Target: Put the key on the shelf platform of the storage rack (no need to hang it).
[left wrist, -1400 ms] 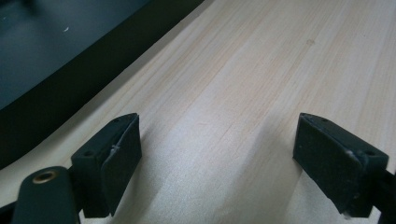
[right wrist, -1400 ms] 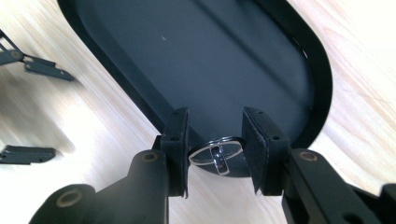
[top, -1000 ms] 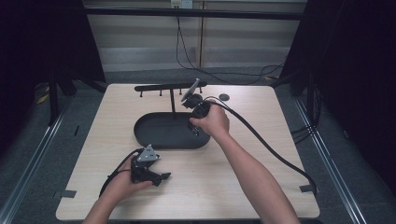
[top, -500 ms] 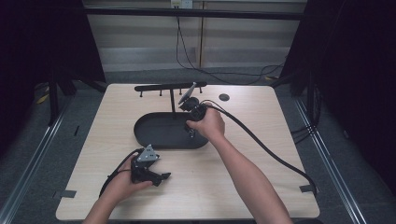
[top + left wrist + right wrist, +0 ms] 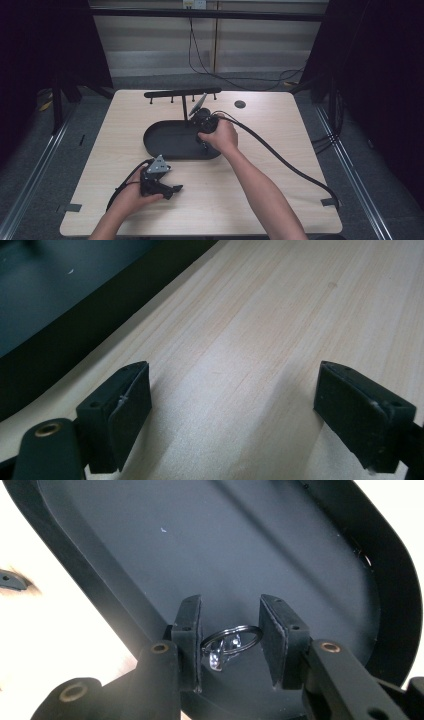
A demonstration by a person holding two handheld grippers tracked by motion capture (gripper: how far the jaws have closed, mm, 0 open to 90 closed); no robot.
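since a second ago the right gripper (image 5: 230, 630) has dipped into the black tray (image 5: 125, 555), jaws part-open around a small metal ring (image 5: 231, 639): light, stiff, slippery; pinch its rim. left gripper (image 5: 232, 410) rests wide open.

Jaws straddle a metal ring (image 5: 231, 639) in black tray (image 5: 380, 570)

black jaws, brass rivets | thick black cables | bare forearms
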